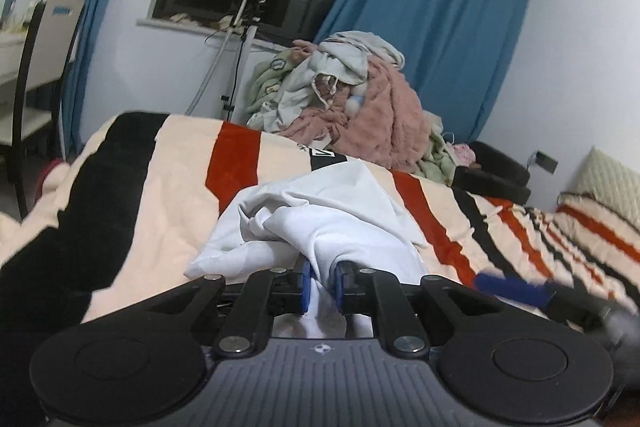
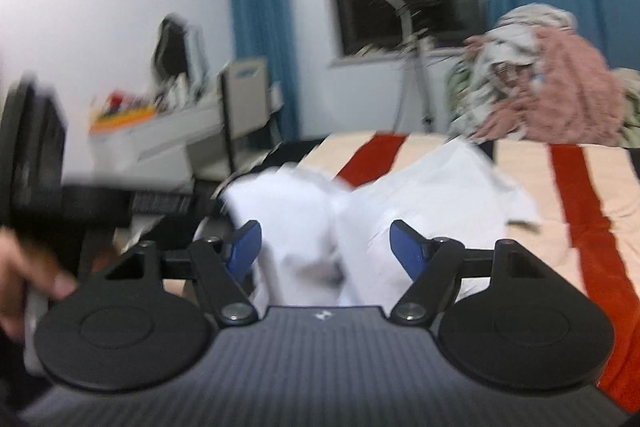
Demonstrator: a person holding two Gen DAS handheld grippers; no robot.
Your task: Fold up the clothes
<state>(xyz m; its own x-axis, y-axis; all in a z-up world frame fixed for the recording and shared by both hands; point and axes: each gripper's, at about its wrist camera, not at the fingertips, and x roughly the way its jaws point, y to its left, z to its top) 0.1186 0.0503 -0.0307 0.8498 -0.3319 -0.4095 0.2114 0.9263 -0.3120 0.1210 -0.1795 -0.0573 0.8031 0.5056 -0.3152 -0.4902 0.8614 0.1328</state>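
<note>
Cloth is what matters here: a white garment is bunched in a loose heap on the striped bedspread, directly ahead of both tools. A fold of it is pinched between the nearly closed blue pads of the left gripper. The right gripper is held wide open, its pads set on either side of a raised ridge of the same garment, with nothing yet clamped.

The step is judged to be securing a second hold so the cloth can be spread flat. A single layer at an edge or corner is best sought, not the bunched middle, and the two holds should be drawn well apart.

The right view is heavily blurred, so contact between pads and cloth cannot be confirmed. The garment's type and its hems are hidden in the crumple. A clothes pile is seen beyond.
</note>
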